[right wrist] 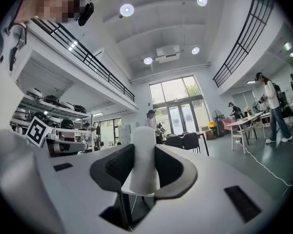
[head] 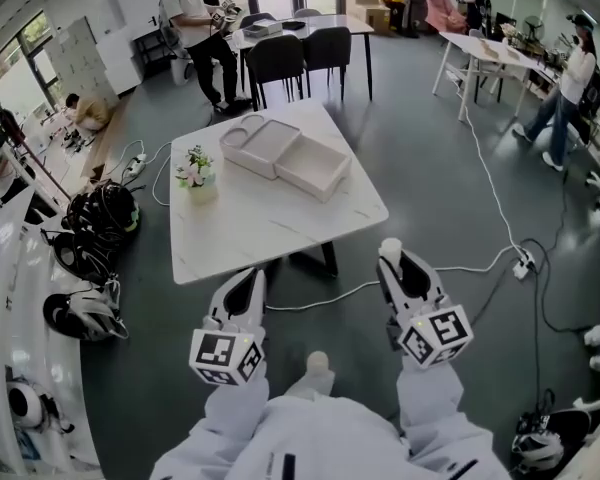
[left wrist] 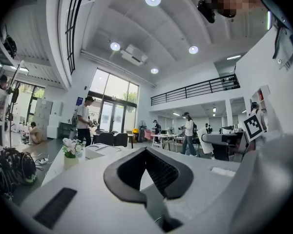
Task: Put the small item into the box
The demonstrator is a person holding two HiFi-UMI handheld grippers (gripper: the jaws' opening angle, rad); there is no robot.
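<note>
White small item (right wrist: 144, 147), a rounded-top cylinder, stands upright between the jaws of the right gripper (head: 400, 264). The jaws are partly open and press on its two sides; its long axis runs out along them, with the top clear of the tips. The left gripper (left wrist: 146, 152) has its tips together and nothing between them.

Both grippers are held over the floor, short of the near edge of the table (head: 270, 236). The open box (head: 316, 168) lies on the far half of the table, its lid (head: 258, 145) touching it on the left. A flower pot (head: 197, 178) sits near the table's left edge, apart from the box.

Key relation: the box lies ahead and a little left of the loaded gripper, with the near half of the table between them. The right gripper looks somewhat nearer to the box than the left. Judged, the carry is not yet begun; the next move calls for a forward reach over the table, then tipping the item down into the box.
</note>
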